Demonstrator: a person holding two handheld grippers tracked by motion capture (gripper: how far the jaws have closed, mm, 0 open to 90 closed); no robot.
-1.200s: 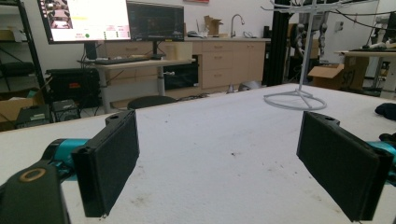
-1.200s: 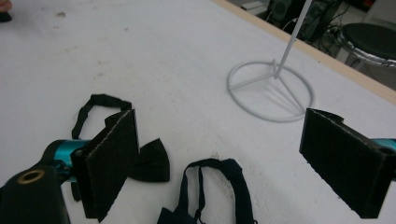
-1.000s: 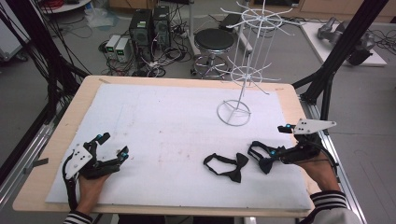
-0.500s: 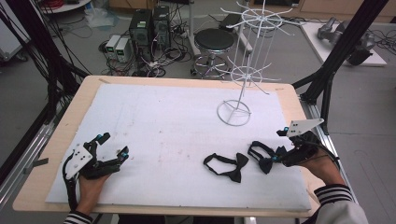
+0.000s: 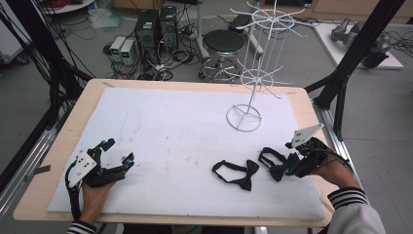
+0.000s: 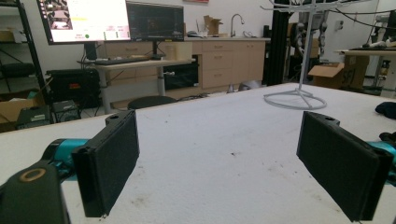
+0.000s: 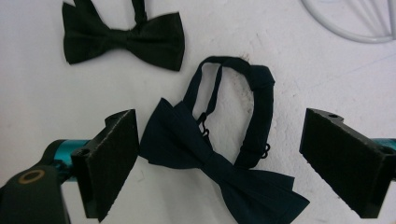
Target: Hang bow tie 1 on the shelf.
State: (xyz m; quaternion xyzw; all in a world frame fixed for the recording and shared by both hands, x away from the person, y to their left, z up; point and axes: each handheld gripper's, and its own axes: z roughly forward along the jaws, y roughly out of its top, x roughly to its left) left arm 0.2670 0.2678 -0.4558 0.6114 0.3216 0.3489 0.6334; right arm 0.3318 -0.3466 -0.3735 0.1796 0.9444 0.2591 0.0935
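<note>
White padded sheet (image 5: 170,131) covers your desk (image 5: 68,126), lab clutter behind. Left tool (image 5: 113,163) sits released and empty. A black bow tie (image 5: 238,174) lies mid-sheet; right of it, the navy bow tie (image 7: 219,163) rests between your right tool (image 5: 287,168)'s spread jaws. It's light, floppy fabric, so I'd pinch the centre knot. The wire rack (image 5: 253,73) stands behind.
</note>
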